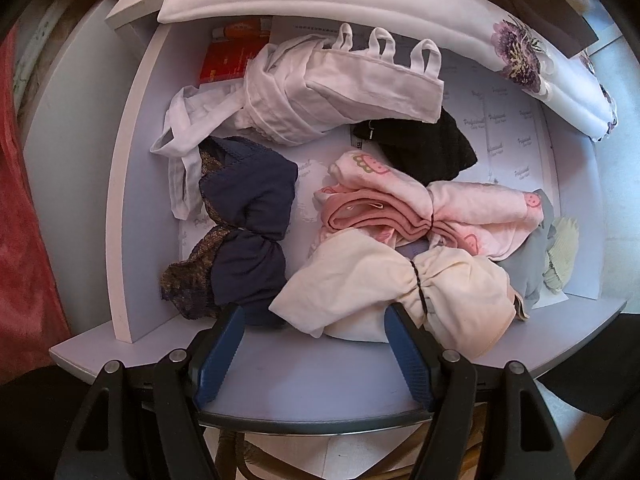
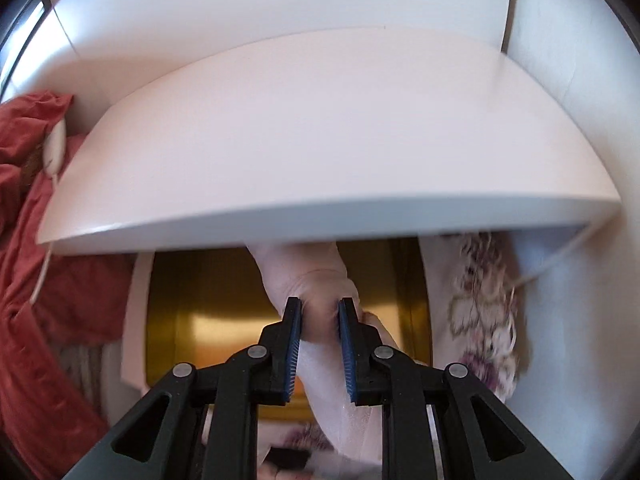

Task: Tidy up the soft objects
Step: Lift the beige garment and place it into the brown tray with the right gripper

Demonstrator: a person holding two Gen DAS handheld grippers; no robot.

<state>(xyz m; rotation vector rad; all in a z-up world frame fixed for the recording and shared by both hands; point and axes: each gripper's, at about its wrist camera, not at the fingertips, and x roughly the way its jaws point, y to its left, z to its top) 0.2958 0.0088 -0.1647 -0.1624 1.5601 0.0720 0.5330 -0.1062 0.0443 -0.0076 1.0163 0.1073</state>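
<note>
Contents of an open drawer, listed near to far.

Left gripper: nearest, over the drawer's front edge, jaws spread wide, nothing between them.

Cream bundle: just beyond the left gripper, cinched at the waist by a thin black tie. Judged light, limp and easily crushed; the tied waist is the surest place to take hold.

Navy bundle: near left, lace-edged and tied the same way. It is apart from the cream bundle.

Pink printed bundle: touching the cream one on its far side, also tied at the middle.

Grey cloth and pale green cloth: near right corner, loose.

Black knit piece: centre, partly under the pink bundle.

White looped fabric: far left to centre, wrapped loosely with its straps trailing. Likely to unroll if lifted by a loop.

Red packet: far left corner, stiff, not a soft item.

White flowered cloth: draped over the drawer's far rim.

Right gripper: clamped on a fold of the white flowered cloth below a white shelf. The cloth is thin and probably slippery, so a bunched fold holds best.
</note>
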